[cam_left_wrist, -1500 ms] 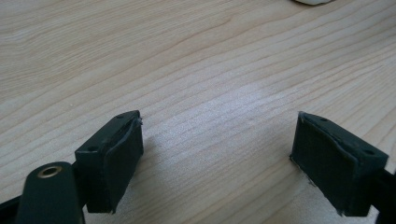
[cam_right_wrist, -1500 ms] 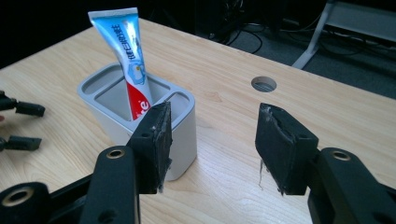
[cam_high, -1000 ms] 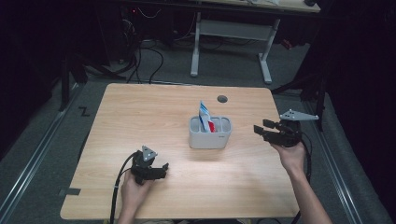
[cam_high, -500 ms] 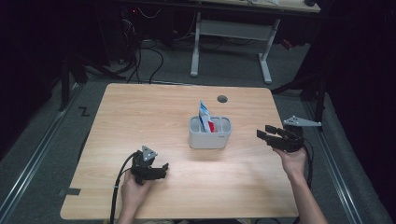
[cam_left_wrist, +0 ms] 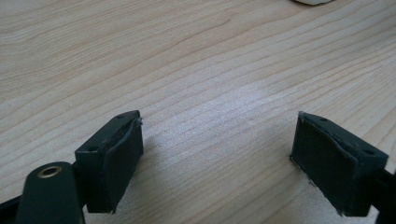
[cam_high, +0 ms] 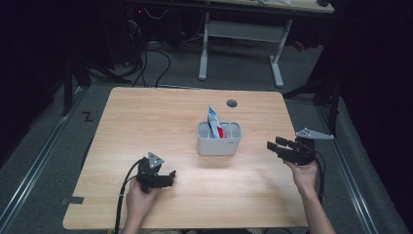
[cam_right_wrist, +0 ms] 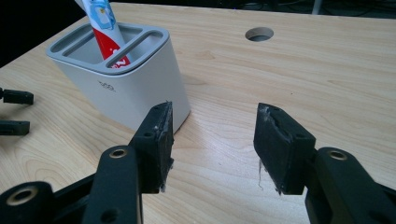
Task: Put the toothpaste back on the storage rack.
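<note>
— One wooden surface (cam_high: 146, 122) carries a grey holder (cam_high: 219, 143) near its centre. What's inside?

— A red, white and blue tube (cam_high: 214, 123), upright in a slot and leaning slightly.

— Where is the holder from the right claw (cam_high: 272, 146)?

— At nine o'clock, near but apart. Jaws spread, nothing between, hand level, pointing at it.

— And the left claw (cam_high: 170, 176)?

— At seven o'clock from the holder, well apart, low over the wood, jaws wide and empty.
</note>
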`<state>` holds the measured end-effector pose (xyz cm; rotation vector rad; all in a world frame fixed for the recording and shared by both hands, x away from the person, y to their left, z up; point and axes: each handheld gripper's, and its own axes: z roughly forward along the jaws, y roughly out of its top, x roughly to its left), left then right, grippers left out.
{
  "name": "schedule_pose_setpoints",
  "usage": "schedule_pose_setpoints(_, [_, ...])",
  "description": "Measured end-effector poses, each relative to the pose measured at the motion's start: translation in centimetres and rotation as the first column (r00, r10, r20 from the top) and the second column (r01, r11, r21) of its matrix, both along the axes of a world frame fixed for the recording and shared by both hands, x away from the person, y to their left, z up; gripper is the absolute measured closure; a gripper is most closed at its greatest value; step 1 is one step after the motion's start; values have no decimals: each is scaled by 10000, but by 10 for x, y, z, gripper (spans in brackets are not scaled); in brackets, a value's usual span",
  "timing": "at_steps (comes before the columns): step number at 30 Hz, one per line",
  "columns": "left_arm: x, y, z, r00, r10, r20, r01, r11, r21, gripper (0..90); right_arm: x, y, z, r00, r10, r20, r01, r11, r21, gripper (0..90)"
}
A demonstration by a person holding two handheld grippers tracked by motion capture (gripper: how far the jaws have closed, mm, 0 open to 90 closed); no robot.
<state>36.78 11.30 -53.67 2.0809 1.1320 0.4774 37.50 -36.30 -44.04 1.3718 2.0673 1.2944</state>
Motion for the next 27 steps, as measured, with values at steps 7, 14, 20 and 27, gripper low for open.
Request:
schedule_pose_setpoints(7, [0, 0, 0, 10000, -1, 5, 1, 10000, 3, 171, -2, -1, -12, 9998, -115, -131, 117, 9998, 164, 476])
schedule_pose_setpoints(14, [0, 0, 0, 10000, -6, 2, 6, 10000, 3, 172, -4, -1, -24, 9996, -183, -214, 188, 9995, 254, 481])
schedule_pose_setpoints(20, [0, 0, 0, 10000, -36, -9, 36, 10000, 1, 172, -6, -1, -31, 9992, -171, -366, 185, 9992, 365, 481])
schedule_pose_setpoints(27, [0, 0, 0, 10000, -98, -17, 98, 10000, 11, 173, -11, -9, -35, 9988, -291, -387, 321, 9963, 792, 480])
